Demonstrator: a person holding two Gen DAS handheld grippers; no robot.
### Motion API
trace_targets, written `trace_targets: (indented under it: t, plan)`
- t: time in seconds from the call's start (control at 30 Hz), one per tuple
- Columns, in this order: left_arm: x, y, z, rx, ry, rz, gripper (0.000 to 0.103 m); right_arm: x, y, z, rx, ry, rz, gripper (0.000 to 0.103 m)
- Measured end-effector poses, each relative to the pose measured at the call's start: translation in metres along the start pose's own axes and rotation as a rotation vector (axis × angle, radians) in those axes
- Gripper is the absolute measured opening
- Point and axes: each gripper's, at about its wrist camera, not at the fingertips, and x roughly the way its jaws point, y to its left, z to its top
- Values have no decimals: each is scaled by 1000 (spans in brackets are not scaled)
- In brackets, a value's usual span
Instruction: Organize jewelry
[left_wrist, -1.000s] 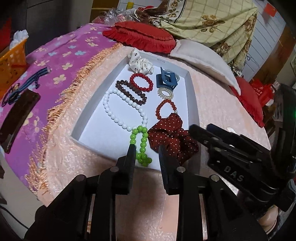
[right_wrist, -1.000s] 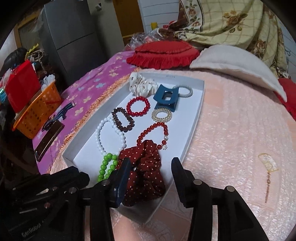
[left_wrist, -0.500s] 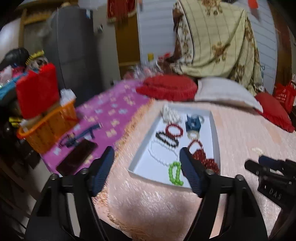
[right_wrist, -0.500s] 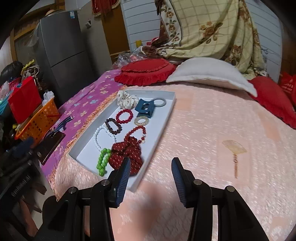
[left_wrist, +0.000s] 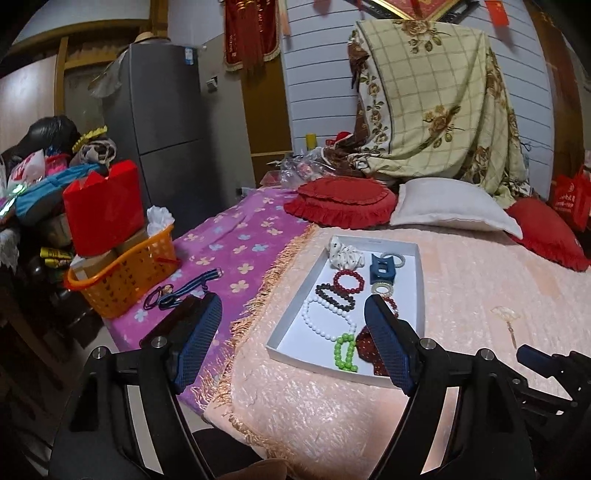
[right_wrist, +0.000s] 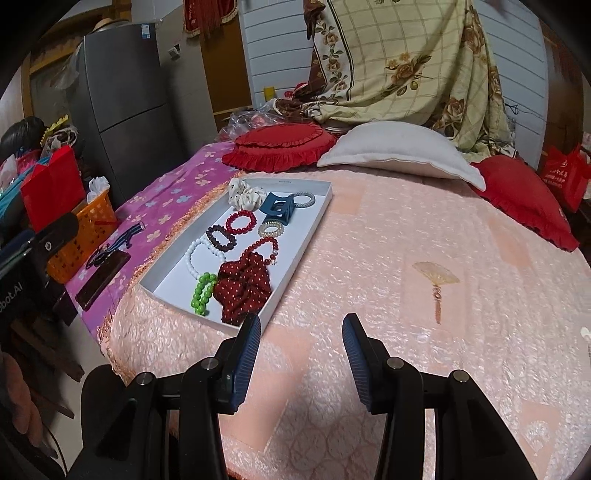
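A white tray (left_wrist: 418, 280) (right_wrist: 306, 236) lies on the peach bedspread. It holds a green bead bracelet (left_wrist: 345, 351) (right_wrist: 202, 288), a white bead bracelet (left_wrist: 325, 321), a dark red dotted scrunchie (right_wrist: 243, 284), red and brown bracelets (right_wrist: 241, 223), a blue hair claw (left_wrist: 382, 269) (right_wrist: 277, 209) and a white scrunchie (right_wrist: 245, 194). My left gripper (left_wrist: 291, 343) is wide open and empty, pulled back above the bed's near edge. My right gripper (right_wrist: 301, 354) is open and empty, just in front of the tray's near corner.
An orange basket (left_wrist: 125, 269), a red box (left_wrist: 103, 210) and a dark flat case (right_wrist: 103, 280) sit at the left on the purple blanket. Red cushions (right_wrist: 280, 146) and a white pillow (right_wrist: 399, 155) lie behind the tray. A grey fridge (left_wrist: 162, 122) stands beyond.
Both grippers have pulled back and up from the tray. The left gripper has opened wide; it stood nearly shut by the green bracelet before. The jewelry lies as before.
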Motion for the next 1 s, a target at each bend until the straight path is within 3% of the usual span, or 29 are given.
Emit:
trace_targets:
  t: [0.23,0.57,1.0]
  plan:
    - [-6,-6,-4,21,10,-35,80,0,-5,-9,34,25,-33,44]
    - [6,-4,-15,2,91,-77,80,4,-8,-13,69,49,-54,44]
    - [19,0,-27,-3,162,-103,80,8,4,-18,43,63,-83,45]
